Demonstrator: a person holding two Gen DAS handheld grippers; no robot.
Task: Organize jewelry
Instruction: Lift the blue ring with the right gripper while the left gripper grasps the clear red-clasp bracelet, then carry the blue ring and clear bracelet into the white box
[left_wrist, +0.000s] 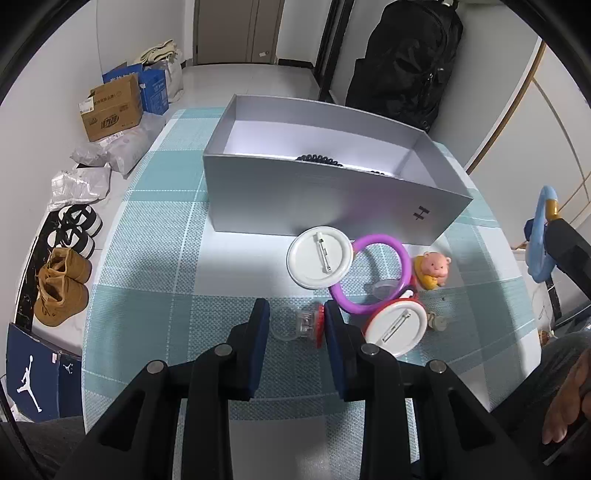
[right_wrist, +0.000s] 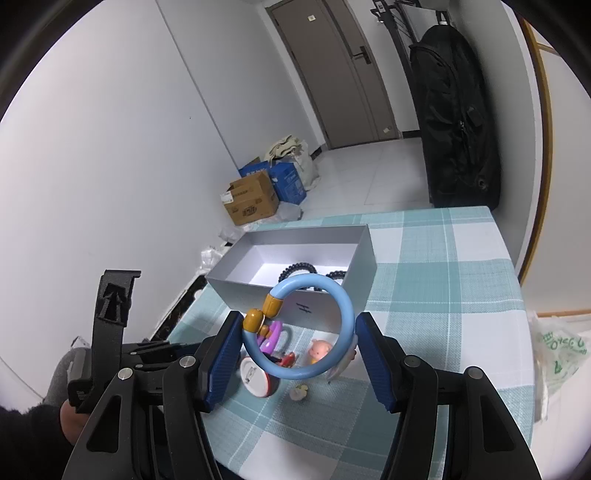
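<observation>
Checked tablecloth (left_wrist: 155, 229) holds two pin badges (left_wrist: 318, 256), one purple ring (left_wrist: 373, 275); left tongs (left_wrist: 295, 325) released, right tongs (right_wrist: 297, 345) grasping one blue ring (right_wrist: 343, 314).

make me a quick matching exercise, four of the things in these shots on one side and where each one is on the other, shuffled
Things:
1. blue bracelet
2. black coiled hair tie
3. clear ring with red top
4. pig figurine

Places:
A. inside the grey box
B. on the checked tablecloth, right of the purple ring
C. between the fingers of the right hand-held gripper, lifted above the table
D. on the cloth between the fingers of the left hand-held gripper

Pairs: 1-C, 2-A, 3-D, 4-B
</observation>
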